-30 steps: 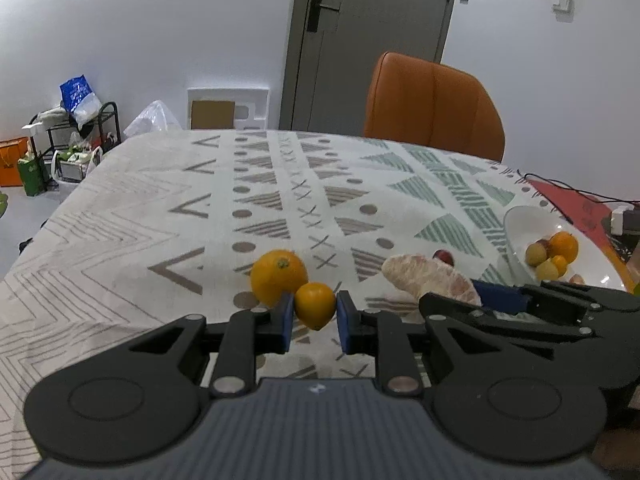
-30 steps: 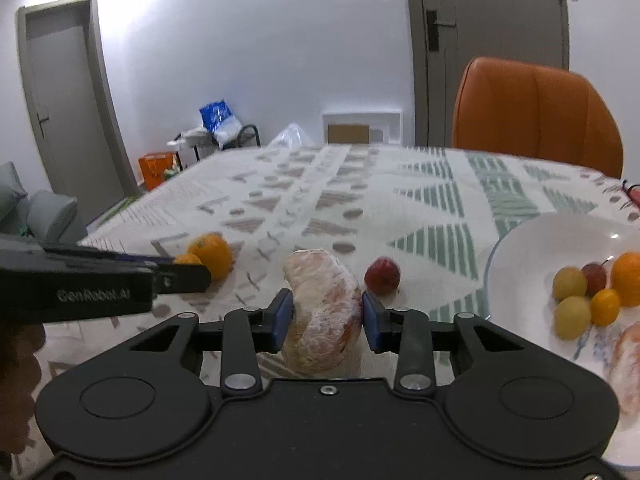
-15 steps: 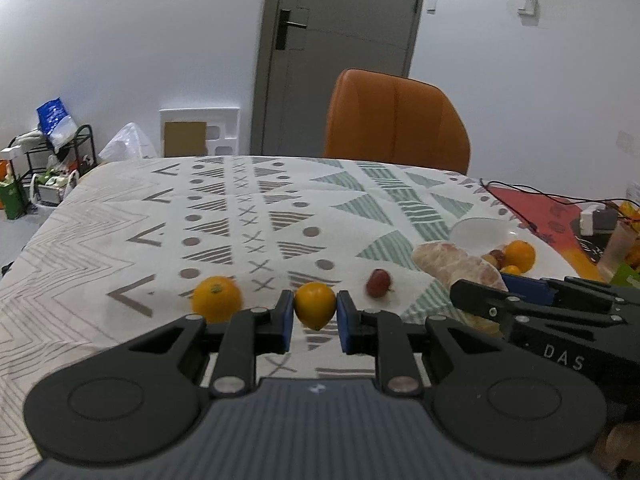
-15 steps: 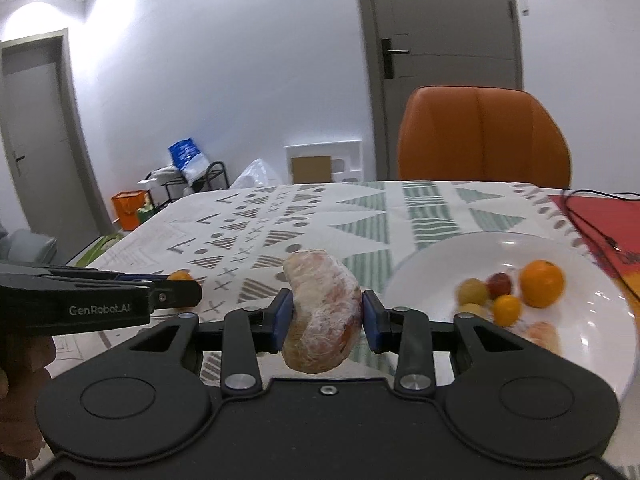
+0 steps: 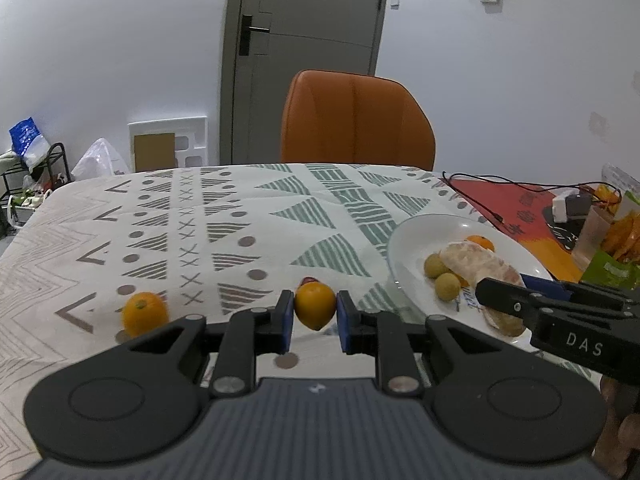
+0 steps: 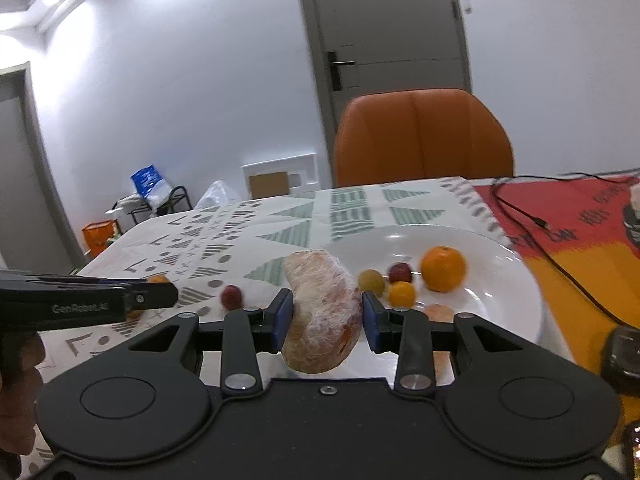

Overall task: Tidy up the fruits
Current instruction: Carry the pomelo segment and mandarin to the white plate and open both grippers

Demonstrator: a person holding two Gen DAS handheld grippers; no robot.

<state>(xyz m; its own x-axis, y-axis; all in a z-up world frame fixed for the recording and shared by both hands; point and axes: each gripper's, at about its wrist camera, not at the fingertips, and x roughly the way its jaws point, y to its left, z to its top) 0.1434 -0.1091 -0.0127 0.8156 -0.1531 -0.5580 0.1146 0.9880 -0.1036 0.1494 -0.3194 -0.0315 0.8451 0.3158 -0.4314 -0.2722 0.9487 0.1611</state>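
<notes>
My left gripper (image 5: 315,314) is shut on a small orange citrus (image 5: 315,306), held above the patterned tablecloth. My right gripper (image 6: 323,316) is shut on a peeled pomelo piece (image 6: 322,312), which hangs over the near rim of the white plate (image 6: 516,276). That plate holds an orange (image 6: 443,268), a red fruit (image 6: 400,272) and small yellow fruits (image 6: 371,280). In the left wrist view the pomelo piece (image 5: 480,264) and right gripper (image 5: 496,292) are over the plate (image 5: 404,244). A loose orange (image 5: 144,314) and a red fruit (image 6: 231,296) lie on the cloth.
An orange chair (image 5: 356,120) stands behind the table's far edge. A red mat (image 6: 580,216) with a black cable (image 6: 560,248) lies right of the plate. Snack packets (image 5: 616,244) sit at the far right. The left gripper (image 6: 152,294) reaches in from the left in the right wrist view.
Both grippers have lifted and swung right toward the plate with their fruit. The pomelo piece went from the cloth to above the plate; the loose orange fell behind to the left.
</notes>
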